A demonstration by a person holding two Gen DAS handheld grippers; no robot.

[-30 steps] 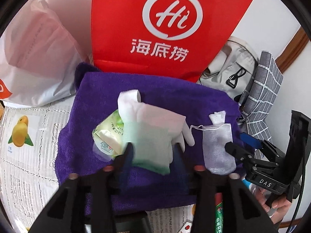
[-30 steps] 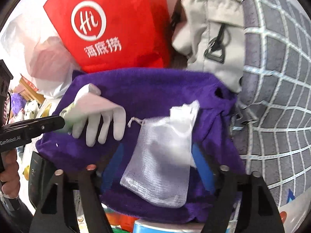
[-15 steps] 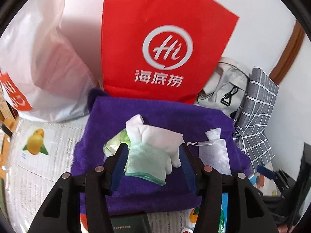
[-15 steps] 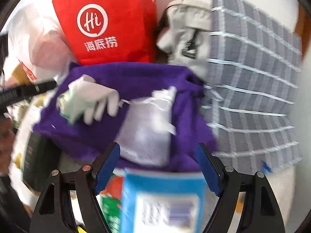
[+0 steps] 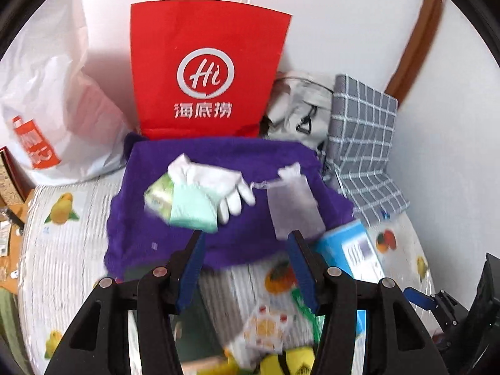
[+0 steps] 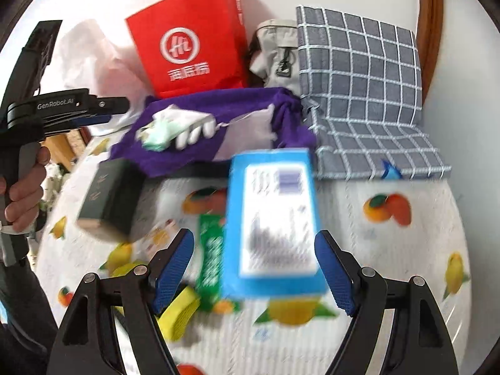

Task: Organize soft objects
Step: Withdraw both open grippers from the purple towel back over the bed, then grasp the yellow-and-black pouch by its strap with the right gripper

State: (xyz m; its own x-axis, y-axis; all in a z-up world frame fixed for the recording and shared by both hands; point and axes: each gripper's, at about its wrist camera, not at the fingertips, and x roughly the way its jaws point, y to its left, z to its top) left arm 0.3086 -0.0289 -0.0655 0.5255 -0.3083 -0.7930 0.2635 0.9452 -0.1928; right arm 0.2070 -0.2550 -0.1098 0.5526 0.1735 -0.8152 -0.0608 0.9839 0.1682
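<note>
Two fisheye views from handheld grippers over a table w/ a fruit-print cloth (image 6: 390, 250). The left gripper (image 5: 247, 243) hangs above the near edge of a purple towel (image 5: 218, 156), jaws apart, nothing between them. The right gripper (image 6: 253, 262) hovers lower down the table, jaws wide apart & empty; a blue box (image 6: 272, 218) lies on the cloth beyond its tips, not gripped.

On the towel sit the soft items: a white glove (image 5: 215, 176) w/ a pale green cuff, lying over a small green-print packet (image 5: 157, 192), and just to the right a sheer mesh drawstring pouch (image 5: 292, 206). Glove fingertips & pouch cord look close to touching; blur makes it hard to tell. Behind the towel stand a red paper bag (image 5: 206, 72), a white plastic bag (image 5: 53, 100), a grey bag (image 5: 300, 106) & a grey checked cloth (image 6: 359, 72). Nearer: a dark box (image 6: 106, 197), a green wrapper (image 6: 212, 256), a yellow item (image 6: 178, 312). A hand (image 6: 22, 193) grips the left tool's handle at the right view's edge.

Step, as judged: btwn picks. Glove & pouch look placed on the towel; both tools are free. Next move likely calls for choosing another soft piece from the clutter near the front, perhaps the yellow item, lowering open jaws around it, and pinching gently so it bunches, not slips.
</note>
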